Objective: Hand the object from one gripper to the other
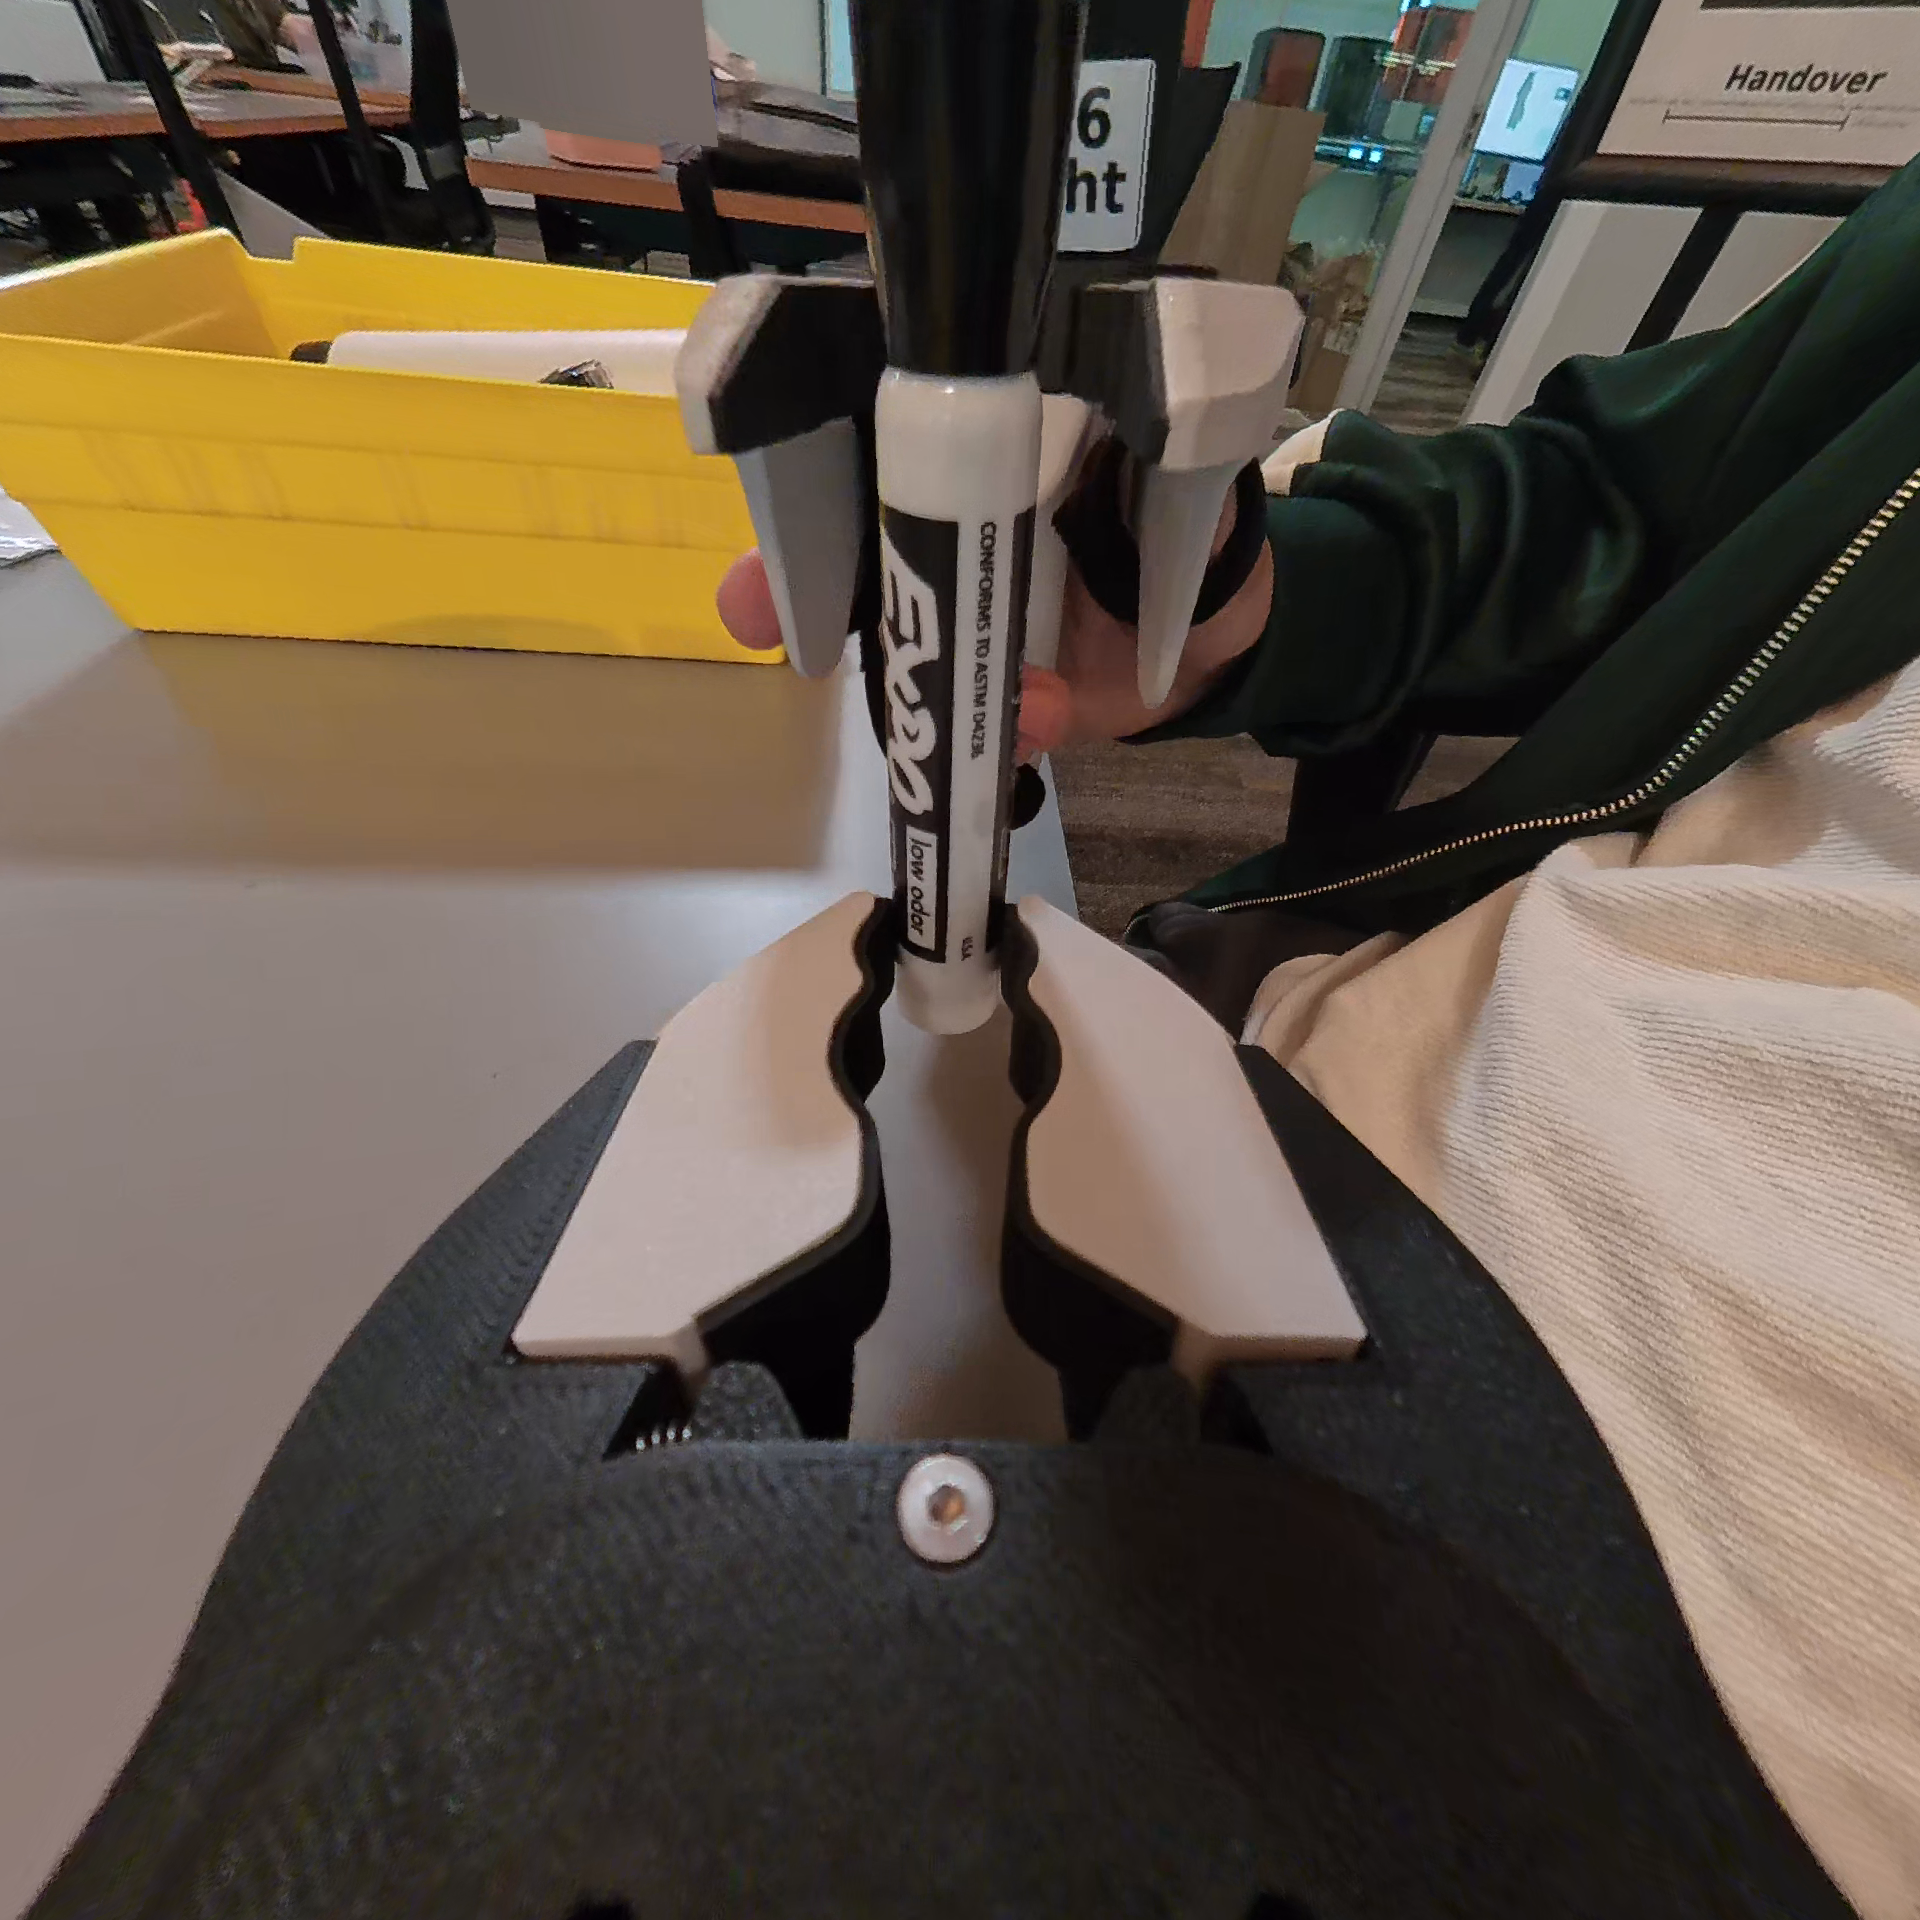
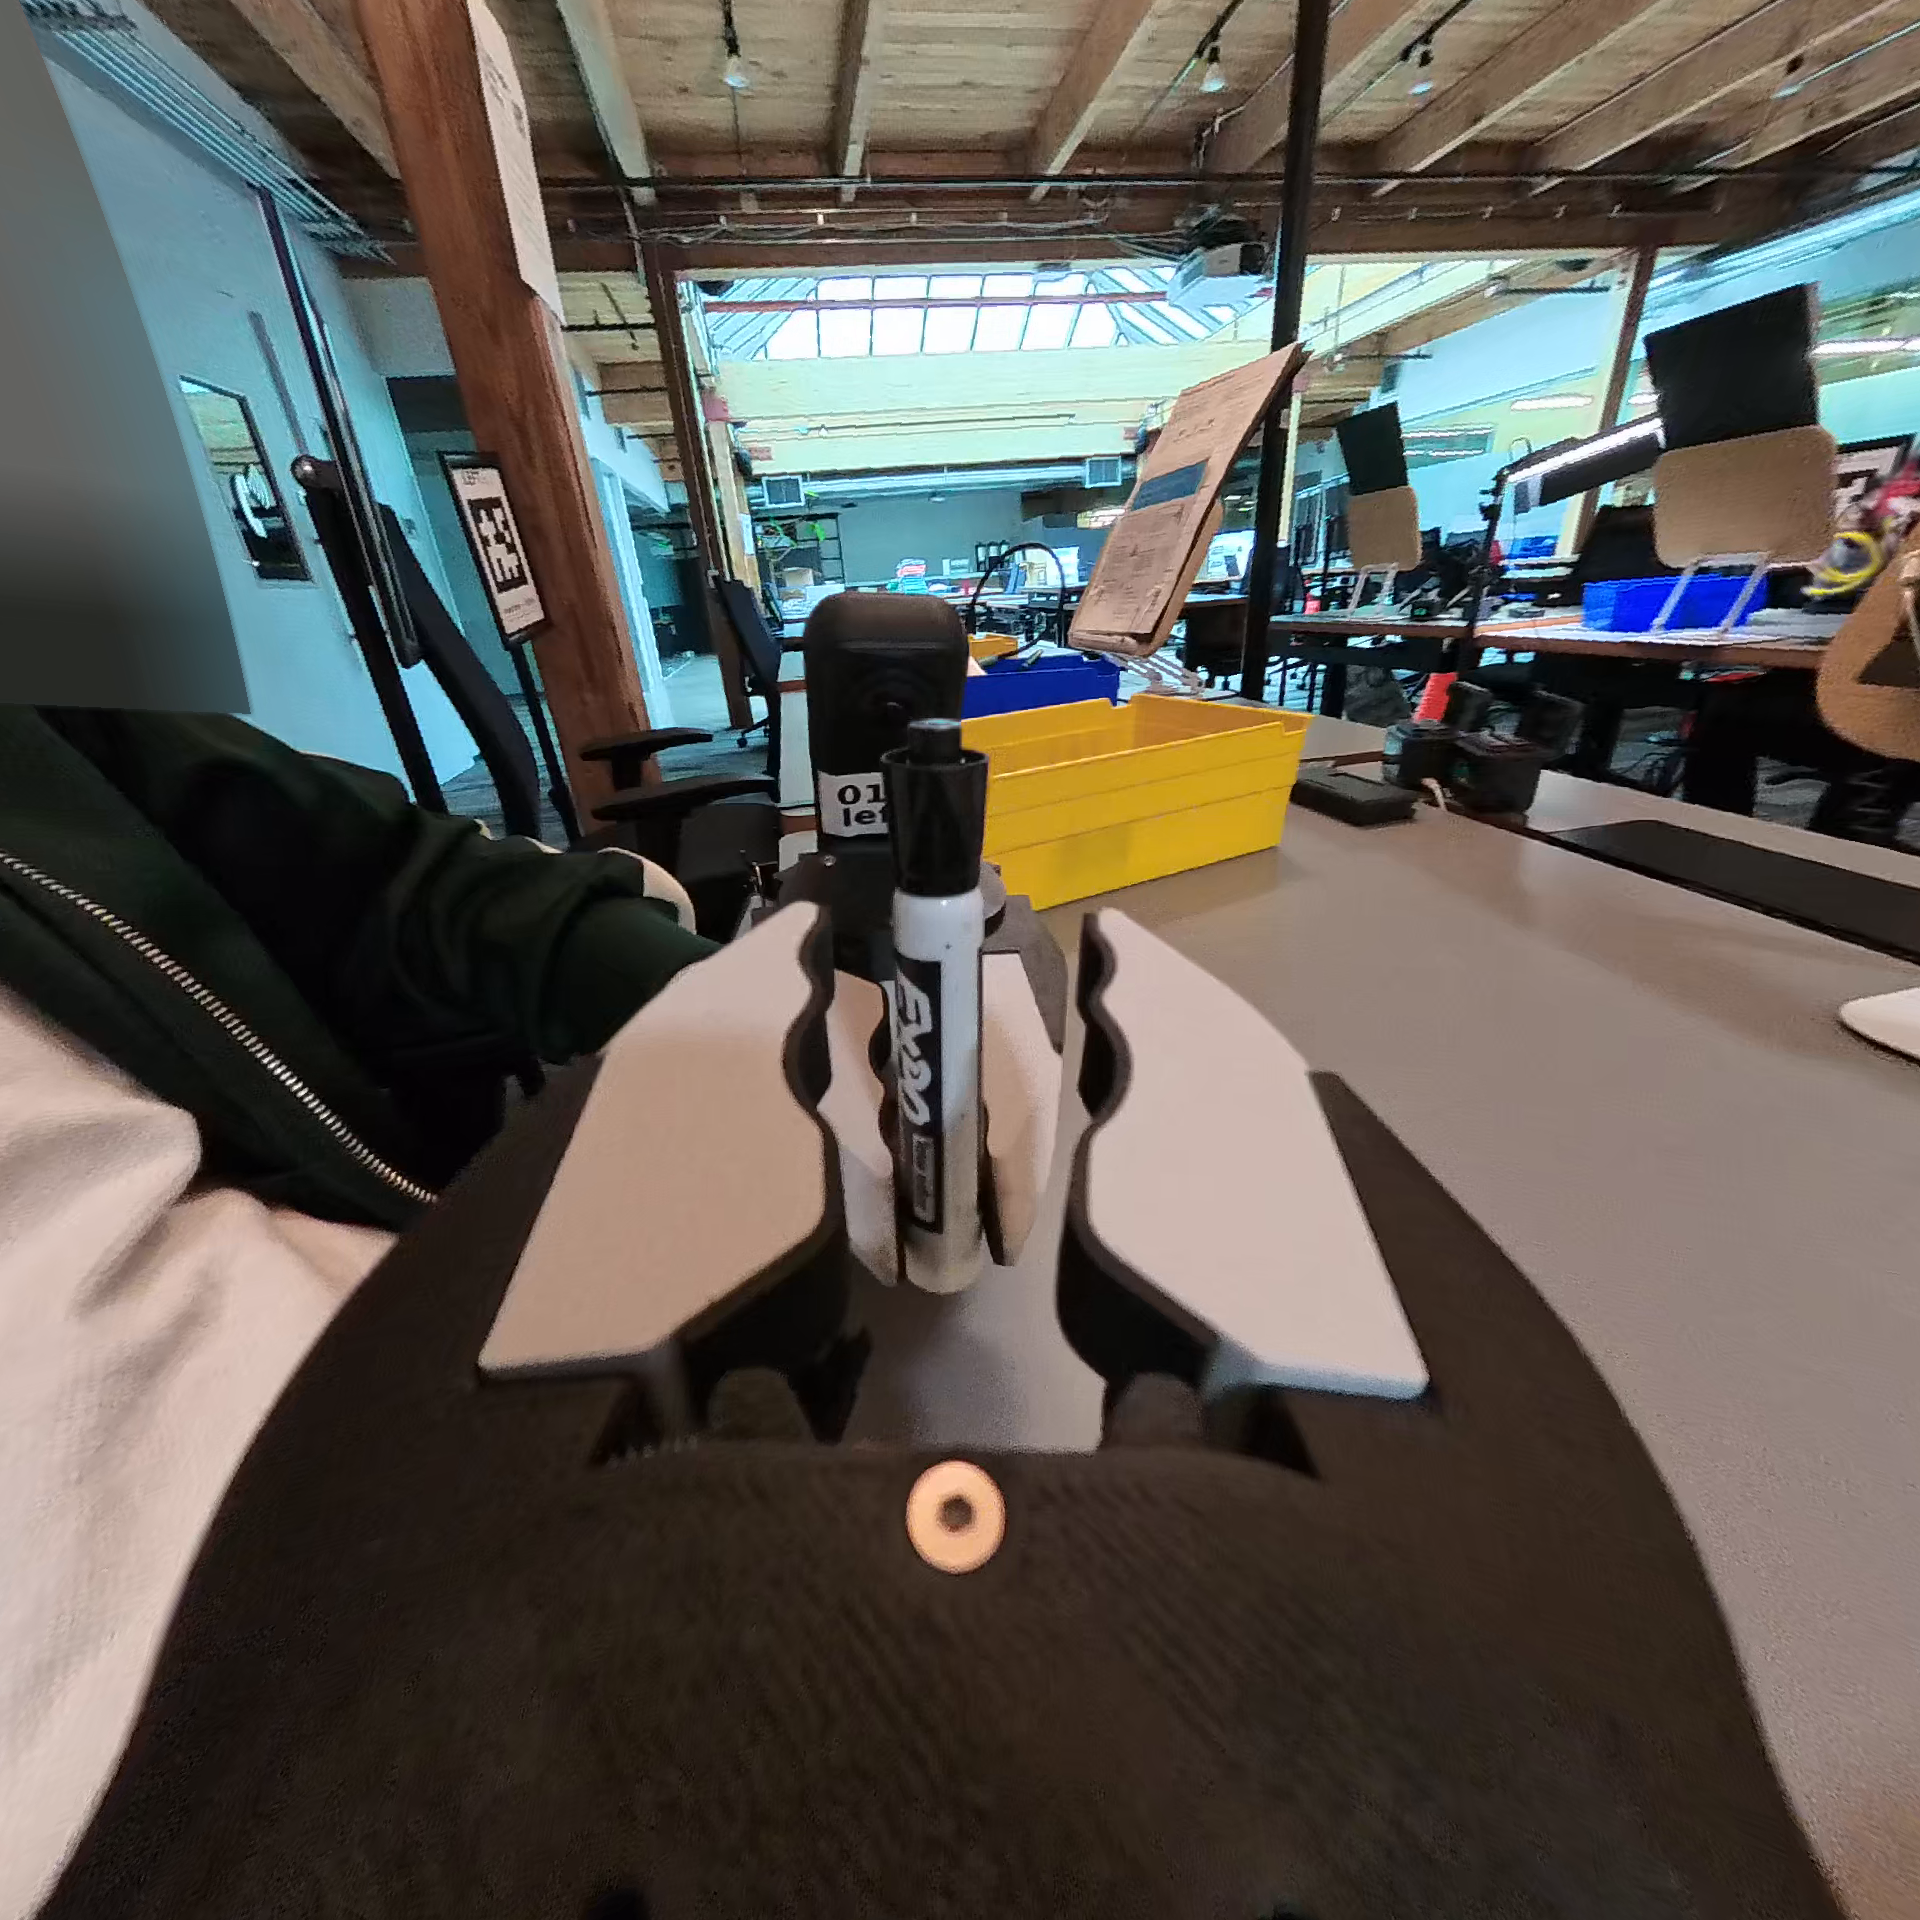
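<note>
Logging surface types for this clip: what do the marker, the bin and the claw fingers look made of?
Marker: looks like glossy plastic, with highlights on the black cap and white barrel, and a printed label. Bin: yellow moulded plastic, smooth with a slight sheen. Left claw fingers: matte pale faces on black ribbed bodies, probably 3D-printed plastic; the black wavy inner edge may be rubber, unclear.

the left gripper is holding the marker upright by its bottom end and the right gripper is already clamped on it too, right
Not quite. The left gripper does hold the marker upright by its bottom end, but the right gripper is open; the right wrist view shows its fingers apart on either side of the marker, not touching it.
</note>
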